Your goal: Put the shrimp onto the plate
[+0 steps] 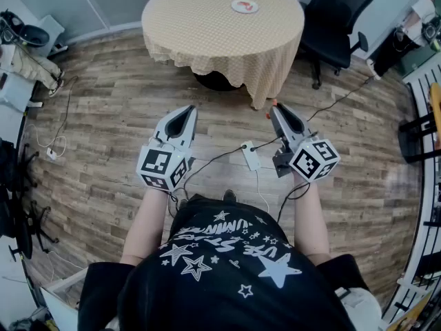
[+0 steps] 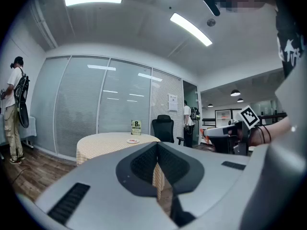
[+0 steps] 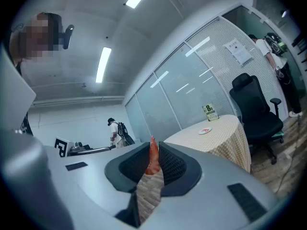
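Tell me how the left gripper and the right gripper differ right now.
The right gripper pinches an orange shrimp between its jaws; the left gripper holds nothing. The left gripper's jaws meet at the tips, while the right gripper's are kept slightly apart by the shrimp. Both point toward the round table with the plate, over the wood floor.

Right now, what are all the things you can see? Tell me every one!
Round table with a beige checked cloth: one, far middle of the room.
Small white plate with a red pattern: one, on the table.
Green-and-white number card: one, on the table near the plate.
Black office chair: one, right of the table.
White power strip: one, on the wooden floor, near middle.
Orange shrimp: one, clamped between two grey jaws.
Left gripper: one, grey, jaws together, empty.
Right gripper: one, grey, closed on the shrimp.
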{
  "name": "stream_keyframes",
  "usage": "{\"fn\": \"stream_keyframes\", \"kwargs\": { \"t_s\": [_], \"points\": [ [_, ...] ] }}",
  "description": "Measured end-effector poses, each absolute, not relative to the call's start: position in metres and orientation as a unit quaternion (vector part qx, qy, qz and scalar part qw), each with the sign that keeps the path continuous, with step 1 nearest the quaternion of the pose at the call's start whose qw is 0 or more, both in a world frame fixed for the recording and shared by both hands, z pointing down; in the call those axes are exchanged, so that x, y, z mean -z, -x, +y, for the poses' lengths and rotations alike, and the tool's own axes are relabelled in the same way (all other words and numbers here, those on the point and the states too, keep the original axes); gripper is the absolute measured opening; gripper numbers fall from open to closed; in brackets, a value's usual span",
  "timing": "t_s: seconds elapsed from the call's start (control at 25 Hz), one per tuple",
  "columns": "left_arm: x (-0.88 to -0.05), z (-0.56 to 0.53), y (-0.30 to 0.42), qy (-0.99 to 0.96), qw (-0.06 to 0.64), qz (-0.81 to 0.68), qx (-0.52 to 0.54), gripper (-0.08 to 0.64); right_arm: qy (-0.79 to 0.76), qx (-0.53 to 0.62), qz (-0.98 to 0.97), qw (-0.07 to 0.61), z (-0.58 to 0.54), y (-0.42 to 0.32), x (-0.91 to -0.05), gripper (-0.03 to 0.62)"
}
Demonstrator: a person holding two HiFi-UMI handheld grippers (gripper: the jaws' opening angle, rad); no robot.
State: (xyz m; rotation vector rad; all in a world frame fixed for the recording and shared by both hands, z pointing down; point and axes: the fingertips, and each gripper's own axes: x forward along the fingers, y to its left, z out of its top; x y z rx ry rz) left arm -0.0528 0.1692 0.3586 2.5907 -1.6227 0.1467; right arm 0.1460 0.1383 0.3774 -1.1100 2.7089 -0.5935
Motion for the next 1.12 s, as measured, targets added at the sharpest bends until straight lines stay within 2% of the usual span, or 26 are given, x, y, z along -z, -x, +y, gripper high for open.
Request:
{"fn": "stream_keyframes", "kwargs": {
  "t_s": [1.12],
  "points": [
    [-0.371,0.163,0.016,-0.857,0.045,-0.508,-0.069,0.008,0.374,0.22,0.896,0.09,0.131,-0.168,-0.395,0.069]
  ]
}}
